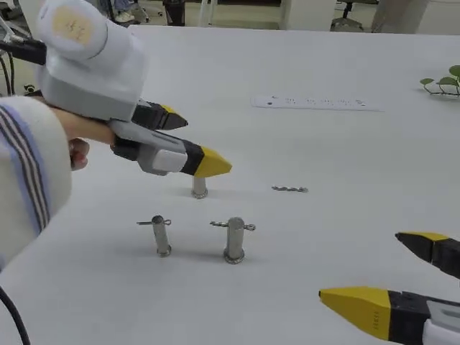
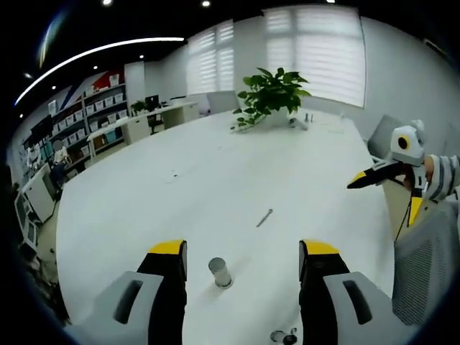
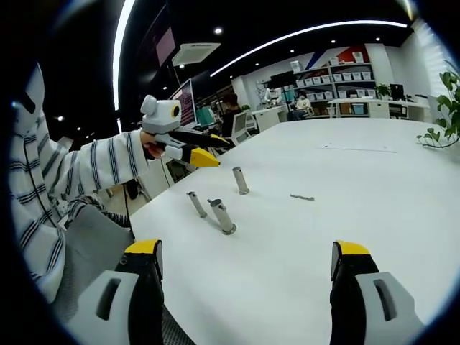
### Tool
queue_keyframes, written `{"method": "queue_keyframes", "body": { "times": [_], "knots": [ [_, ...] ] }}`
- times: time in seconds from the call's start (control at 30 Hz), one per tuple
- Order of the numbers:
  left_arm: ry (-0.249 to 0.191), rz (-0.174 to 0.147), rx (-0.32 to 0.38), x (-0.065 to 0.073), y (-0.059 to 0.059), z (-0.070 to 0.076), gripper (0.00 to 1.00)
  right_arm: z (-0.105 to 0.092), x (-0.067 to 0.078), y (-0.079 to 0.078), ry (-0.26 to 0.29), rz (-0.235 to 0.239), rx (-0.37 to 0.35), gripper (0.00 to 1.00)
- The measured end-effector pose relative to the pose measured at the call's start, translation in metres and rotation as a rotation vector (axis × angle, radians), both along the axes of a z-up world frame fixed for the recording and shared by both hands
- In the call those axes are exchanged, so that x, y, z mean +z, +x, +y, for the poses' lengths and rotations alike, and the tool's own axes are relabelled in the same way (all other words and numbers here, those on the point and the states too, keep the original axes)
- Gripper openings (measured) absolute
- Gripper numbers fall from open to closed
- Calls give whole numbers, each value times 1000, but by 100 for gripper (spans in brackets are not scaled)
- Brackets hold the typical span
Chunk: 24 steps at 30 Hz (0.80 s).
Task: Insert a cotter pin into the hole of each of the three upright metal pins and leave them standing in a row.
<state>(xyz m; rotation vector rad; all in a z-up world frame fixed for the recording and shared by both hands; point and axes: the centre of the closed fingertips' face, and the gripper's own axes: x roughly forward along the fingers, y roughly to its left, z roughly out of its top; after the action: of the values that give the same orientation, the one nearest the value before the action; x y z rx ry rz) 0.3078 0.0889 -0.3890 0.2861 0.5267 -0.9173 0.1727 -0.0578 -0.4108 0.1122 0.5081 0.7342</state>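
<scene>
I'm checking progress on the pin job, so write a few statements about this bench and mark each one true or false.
1. The front left pin and the front right pin each hold an inserted cotter pin. True.
2. The rear pin has one too. False: in the left gripper view its top is bare.
3. The loose cotter pin is clamped in the right gripper. False: it lies on the table, and that gripper is open and empty.
4. The left gripper is open. True.
</scene>
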Motion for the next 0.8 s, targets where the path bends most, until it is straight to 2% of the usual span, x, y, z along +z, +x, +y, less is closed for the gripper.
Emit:
{"method": "queue_keyframes", "body": {
  "times": [0.1,0.13,0.17,0.23,0.3,0.37,0.47,0.63,0.7,0.73,0.8],
  "knots": [
    [4,15,1,-9,4,0,54,-3,0,-1,4,3,-6,96],
    [0,31,7,-14,7,0,52,-4,-1,-2,5,7,-8,96],
    [8,33,3,-19,12,0,50,-5,-1,-3,6,11,-10,96],
    [28,45,6,-28,15,2,48,-6,-2,-4,5,16,-11,96],
    [21,56,16,-33,17,2,45,-7,-2,-5,5,17,-12,96],
    [26,87,32,-41,18,4,41,-7,-2,-5,6,16,-15,96],
    [51,93,31,-50,20,7,35,-8,0,-4,6,14,-20,95],
    [50,99,48,-58,27,10,23,-10,2,-3,7,10,-21,95],
    [69,81,65,-62,33,14,17,-10,2,-3,4,12,-19,95],
    [105,57,66,-65,36,18,14,-9,2,-3,2,12,-15,95],
    [93,79,58,-67,34,16,12,-8,2,-3,-6,11,-5,95]
  ]
}}
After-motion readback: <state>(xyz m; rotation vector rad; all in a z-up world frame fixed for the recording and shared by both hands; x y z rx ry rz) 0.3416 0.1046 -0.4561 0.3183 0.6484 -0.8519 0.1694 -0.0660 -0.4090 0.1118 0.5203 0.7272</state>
